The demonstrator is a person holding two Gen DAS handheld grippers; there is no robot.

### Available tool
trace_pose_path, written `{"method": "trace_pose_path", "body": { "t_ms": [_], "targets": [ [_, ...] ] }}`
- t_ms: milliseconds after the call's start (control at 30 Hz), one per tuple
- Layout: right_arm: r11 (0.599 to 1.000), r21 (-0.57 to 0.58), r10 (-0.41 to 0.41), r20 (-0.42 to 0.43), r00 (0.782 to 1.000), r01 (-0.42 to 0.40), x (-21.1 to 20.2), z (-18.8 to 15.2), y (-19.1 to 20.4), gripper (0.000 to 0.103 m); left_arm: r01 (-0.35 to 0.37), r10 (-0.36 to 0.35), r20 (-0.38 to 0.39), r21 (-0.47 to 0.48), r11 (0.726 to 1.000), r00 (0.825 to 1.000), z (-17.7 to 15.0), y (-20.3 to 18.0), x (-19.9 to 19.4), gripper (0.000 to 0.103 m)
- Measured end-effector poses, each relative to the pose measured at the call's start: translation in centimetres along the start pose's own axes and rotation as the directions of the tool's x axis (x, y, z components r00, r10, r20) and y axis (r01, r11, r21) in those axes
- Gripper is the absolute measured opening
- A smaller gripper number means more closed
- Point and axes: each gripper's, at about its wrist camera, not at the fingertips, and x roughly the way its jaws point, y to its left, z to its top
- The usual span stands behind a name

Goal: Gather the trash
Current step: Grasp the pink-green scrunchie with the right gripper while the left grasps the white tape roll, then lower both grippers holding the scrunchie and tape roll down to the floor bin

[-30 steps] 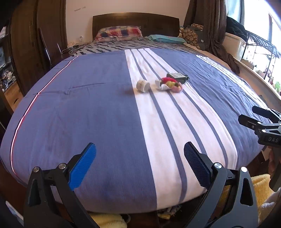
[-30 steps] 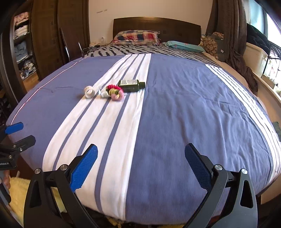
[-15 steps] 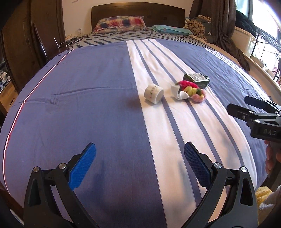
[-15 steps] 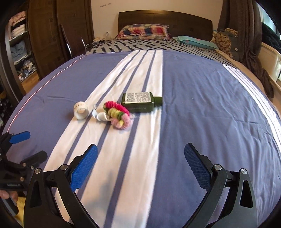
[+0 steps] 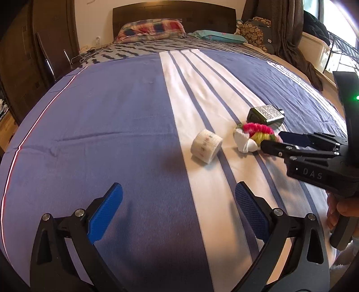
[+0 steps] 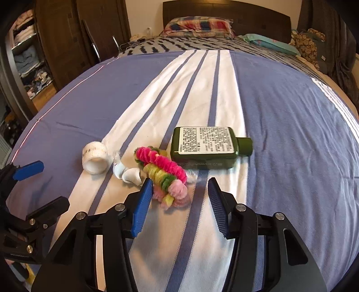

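Note:
On the white stripe of the blue bedspread (image 6: 280, 139) lie a white tape roll (image 6: 95, 160) (image 5: 206, 146), a crumpled white tissue (image 6: 129, 174) (image 5: 243, 142), a pink, yellow and green fuzzy bundle (image 6: 166, 170) (image 5: 258, 132) and a green bottle (image 6: 206, 146) (image 5: 265, 114) on its side. My right gripper (image 6: 180, 183) (image 5: 273, 139) is closing, with the bundle's near end between its jaws. The left pad is at the fuzz and the right pad stands apart. My left gripper (image 5: 179, 193) (image 6: 44, 186) is open over bare bedspread, short of the tape roll.
Pillows (image 5: 152, 28) and a dark headboard (image 6: 224, 11) are at the far end. A dark wardrobe (image 6: 60, 33) stands on the left, curtains (image 5: 289, 27) and a storage box (image 5: 314, 51) on the right. A person's hand (image 5: 338, 209) holds the right gripper's handle.
Both grippers have moved forward over the bed toward the items. The right gripper's jaws have narrowed from wide open and now flank the fuzzy bundle.

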Motion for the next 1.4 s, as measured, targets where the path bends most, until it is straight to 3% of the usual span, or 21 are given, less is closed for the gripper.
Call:
{"method": "trace_pose_path", "body": {
  "t_ms": [67, 200, 533, 600, 667, 700, 767, 1000, 1400],
  "targets": [
    [1.0, -0.006, 0.029, -0.007, 1.0, -0.029, 0.2, -0.1, 0.1, 0.031, 0.001, -0.001, 0.004, 0.006, 1.0, 1.0, 0.5, -0.1, 0.5, 0.094],
    [0.999, -0.021, 0.032, 0.019, 0.999, -0.032, -0.8, -0.3, 0.3, 0.029, 0.013, -0.013, 0.004, 0.007, 1.0, 1.0, 1.5, -0.4, 1.9, 0.091],
    [0.999, -0.037, 0.019, 0.079, 0.997, -0.016, -4.2, -0.3, -1.2, 0.027, 0.057, -0.057, -0.004, 0.016, 0.998, 0.998, 3.4, -1.4, 4.2, 0.071],
    [0.999, -0.036, 0.015, 0.083, 0.996, -0.012, -4.5, -0.4, -1.4, 0.027, 0.074, -0.074, -0.005, 0.028, 0.997, 0.997, 3.7, -1.9, 4.3, 0.062],
    [0.999, -0.032, 0.01, 0.089, 0.996, -0.007, -4.9, -0.6, -1.6, 0.026, 0.083, -0.082, -0.011, 0.035, 0.996, 0.997, 3.7, -2.3, 4.4, 0.038],
    [1.0, -0.031, 0.003, 0.094, 0.996, 0.0, -5.2, -0.8, -1.8, 0.026, 0.087, -0.087, -0.017, 0.039, 0.995, 0.996, 3.7, -2.5, 4.5, 0.034],
    [0.999, -0.033, -0.009, 0.096, 0.995, 0.012, -5.6, -1.0, -2.0, 0.019, 0.077, -0.076, -0.016, 0.049, 0.996, 0.997, 3.6, -2.8, 4.4, 0.034],
    [0.999, -0.022, -0.022, 0.106, 0.994, 0.024, -7.6, -2.5, -2.5, 0.019, 0.073, -0.073, -0.002, 0.064, 0.995, 0.997, 2.0, -3.3, 1.1, 0.033],
    [0.999, -0.025, -0.042, 0.184, 0.982, 0.047, -15.3, -5.9, -1.4, 0.019, 0.066, -0.074, 0.094, 0.09, 0.994, 0.993, -2.1, -6.5, -10.8, 0.033]
  ]
}}
